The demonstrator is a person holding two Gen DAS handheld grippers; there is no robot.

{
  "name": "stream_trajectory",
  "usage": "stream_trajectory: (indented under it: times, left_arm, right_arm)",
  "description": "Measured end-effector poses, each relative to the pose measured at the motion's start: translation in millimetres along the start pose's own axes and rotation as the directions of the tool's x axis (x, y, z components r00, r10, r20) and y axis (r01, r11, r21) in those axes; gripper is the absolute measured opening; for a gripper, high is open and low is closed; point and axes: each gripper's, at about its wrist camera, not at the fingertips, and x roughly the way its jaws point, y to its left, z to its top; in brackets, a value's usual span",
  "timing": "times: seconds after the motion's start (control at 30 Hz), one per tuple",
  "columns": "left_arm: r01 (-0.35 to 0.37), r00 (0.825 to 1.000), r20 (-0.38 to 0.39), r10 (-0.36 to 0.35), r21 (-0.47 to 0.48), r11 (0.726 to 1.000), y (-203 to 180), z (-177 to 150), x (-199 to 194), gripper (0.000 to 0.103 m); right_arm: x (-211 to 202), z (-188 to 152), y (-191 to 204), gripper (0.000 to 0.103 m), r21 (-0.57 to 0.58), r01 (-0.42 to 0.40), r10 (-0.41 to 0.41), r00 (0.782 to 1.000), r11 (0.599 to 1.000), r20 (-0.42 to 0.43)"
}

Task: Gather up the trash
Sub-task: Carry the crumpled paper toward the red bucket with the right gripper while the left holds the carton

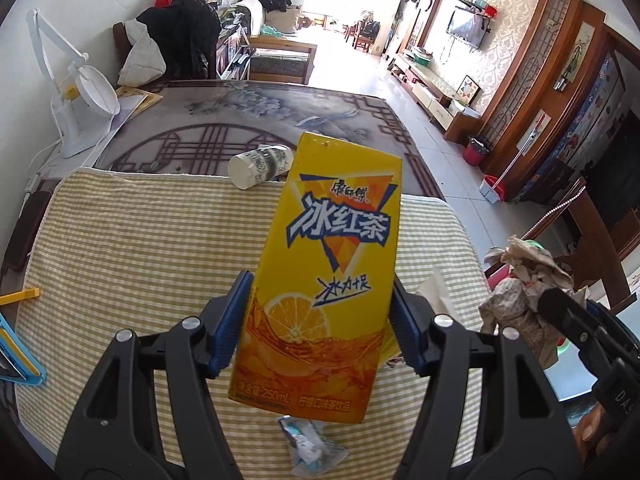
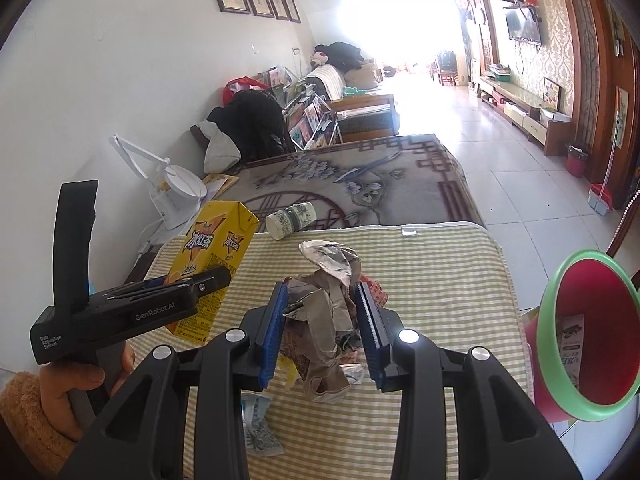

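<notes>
My left gripper is shut on a yellow iced-tea carton and holds it upright above the striped cloth; the carton also shows in the right wrist view. My right gripper is shut on a wad of crumpled paper, also visible at the right of the left wrist view. A red bin with a green rim stands off the table's right edge. A paper cup lies on its side beyond the cloth. A small plastic wrapper lies under the carton.
A white desk lamp stands at the table's left back. A patterned mat covers the far table. A yellow strip and a blue-edged object lie at the left. A tiled floor lies to the right.
</notes>
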Motion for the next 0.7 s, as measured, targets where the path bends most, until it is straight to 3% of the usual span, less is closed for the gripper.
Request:
stream_trajectory:
  times: [0.43, 0.7]
  left_arm:
    - [0.008, 1.0, -0.028, -0.008, 0.021, 1.0, -48.6, -15.0, 7.6, 0.062]
    - [0.048, 0.998, -0.055, -0.043, 0.081, 0.996, -88.8, -20.9, 17.9, 0.062]
  right_arm:
    - [-17.1, -8.1, -56.3, 0.035, 0.038, 0.028, -0.027, 0.999, 0.999, -0.017]
    - [-29.6, -26.9, -140.4, 0.034, 0.155, 0.174, -0.169, 0.984, 0.972, -0.05]
